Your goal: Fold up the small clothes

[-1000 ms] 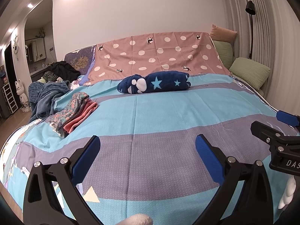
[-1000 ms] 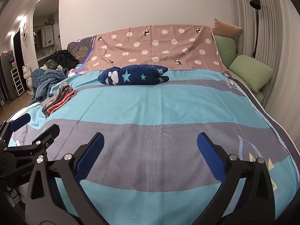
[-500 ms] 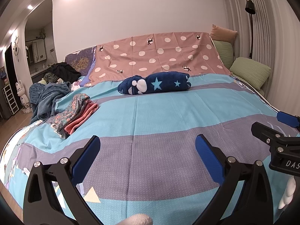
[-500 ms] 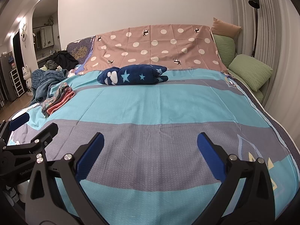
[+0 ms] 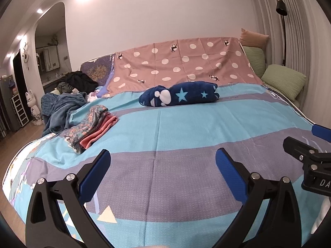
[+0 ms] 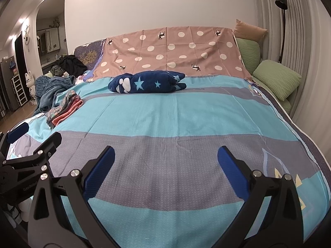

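Observation:
A small stack of folded clothes [image 5: 91,127] [image 6: 64,108], floral on top and coral pink beneath, lies near the left edge of the bed. A navy fleece bundle with stars [image 5: 180,96] [image 6: 148,82] rests farther back, in front of the pink dotted cover. My left gripper [image 5: 162,171] hovers open over the grey band of the bedspread [image 5: 165,177], nothing between its blue pads. My right gripper [image 6: 165,169] is open too, over the same band [image 6: 175,161], and appears at the right edge of the left wrist view [image 5: 306,155]. Both are well short of the clothes.
A heap of dark blue and black laundry [image 5: 62,103] sits at the bed's far left corner. Green pillows [image 6: 275,78] and a tan cushion [image 6: 250,30] line the right side by a floor lamp [image 6: 281,0]. Wooden floor and a doorway lie left.
Both views have shifted slightly, the left gripper drifting a little to the left; the grippers stay open and nothing on the bed has moved.

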Motion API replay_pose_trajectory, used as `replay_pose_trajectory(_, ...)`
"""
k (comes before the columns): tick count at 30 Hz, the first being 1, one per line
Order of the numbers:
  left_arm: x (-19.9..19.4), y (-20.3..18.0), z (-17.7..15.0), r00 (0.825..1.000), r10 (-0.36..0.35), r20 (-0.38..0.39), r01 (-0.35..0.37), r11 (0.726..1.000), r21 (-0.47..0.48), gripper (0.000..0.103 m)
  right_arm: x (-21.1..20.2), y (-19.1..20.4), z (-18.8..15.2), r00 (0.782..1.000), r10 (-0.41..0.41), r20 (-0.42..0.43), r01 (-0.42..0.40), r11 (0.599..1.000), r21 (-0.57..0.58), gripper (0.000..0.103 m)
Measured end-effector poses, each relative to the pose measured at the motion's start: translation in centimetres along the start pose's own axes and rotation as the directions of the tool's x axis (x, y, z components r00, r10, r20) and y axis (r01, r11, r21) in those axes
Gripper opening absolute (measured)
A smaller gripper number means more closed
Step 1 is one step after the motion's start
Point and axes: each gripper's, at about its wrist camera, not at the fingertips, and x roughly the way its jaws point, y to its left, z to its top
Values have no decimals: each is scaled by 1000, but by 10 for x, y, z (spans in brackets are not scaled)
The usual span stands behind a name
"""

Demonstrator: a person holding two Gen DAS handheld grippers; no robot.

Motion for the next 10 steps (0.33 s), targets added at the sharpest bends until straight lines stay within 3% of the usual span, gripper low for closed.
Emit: replay_pose_trajectory(10, -1, 2, 3, 1000, -3, 0, 3, 1000, -15, 102, 0, 2, -4, 1000, 4, -4, -4, 1000, -4, 101)
